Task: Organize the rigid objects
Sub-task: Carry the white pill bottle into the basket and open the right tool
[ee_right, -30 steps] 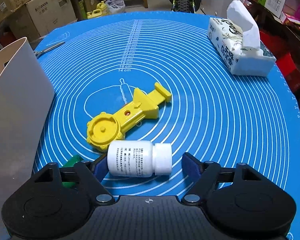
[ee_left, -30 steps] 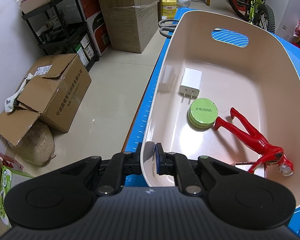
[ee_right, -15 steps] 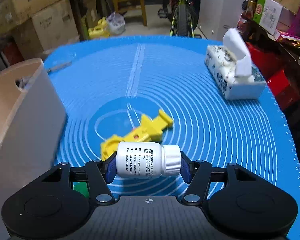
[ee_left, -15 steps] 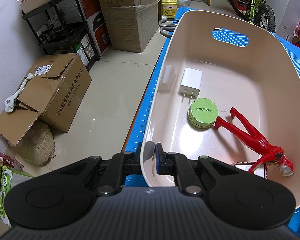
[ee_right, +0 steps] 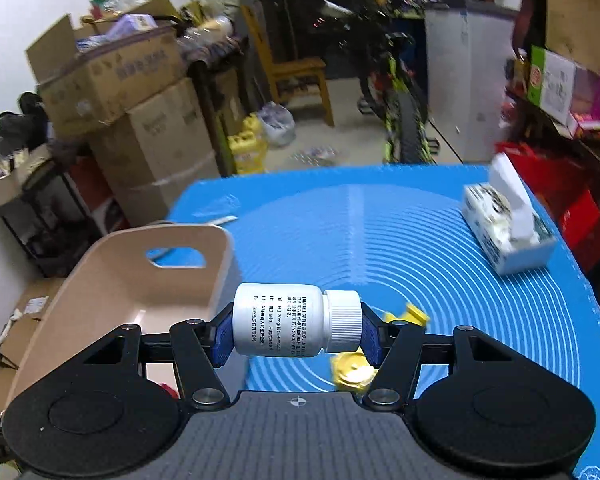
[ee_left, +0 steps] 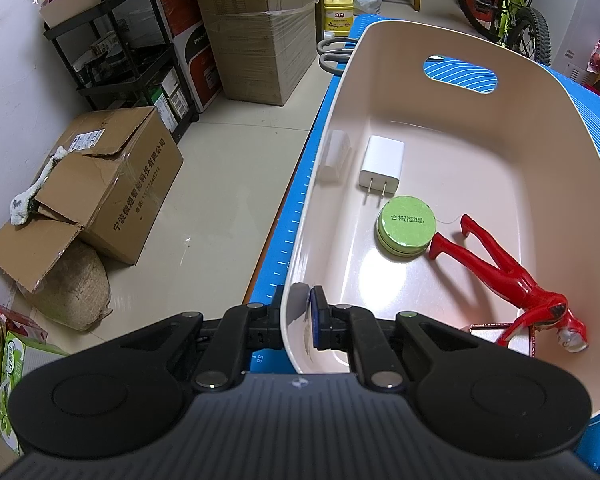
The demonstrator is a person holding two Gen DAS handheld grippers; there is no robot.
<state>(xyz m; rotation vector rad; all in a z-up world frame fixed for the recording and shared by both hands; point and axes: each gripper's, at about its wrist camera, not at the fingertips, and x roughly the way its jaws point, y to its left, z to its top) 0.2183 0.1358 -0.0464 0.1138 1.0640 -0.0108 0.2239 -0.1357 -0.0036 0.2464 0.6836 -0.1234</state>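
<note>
My left gripper is shut on the near left wall of the cream basket. Inside the basket lie a white charger, a green round tin and a red toy figure. My right gripper is shut on a white pill bottle, held sideways by its base and cap, lifted above the blue mat. The basket lies to its lower left. A yellow plastic toy lies on the mat beneath the bottle, partly hidden.
A tissue pack stands at the mat's right side. Scissors lie past the basket's far left corner. Cardboard boxes, a black shelf rack and a bicycle surround the table.
My right gripper closed on the white bottle and lifted it off the mat, tilting upward so the room behind shows. The left gripper stayed put on the basket wall.
</note>
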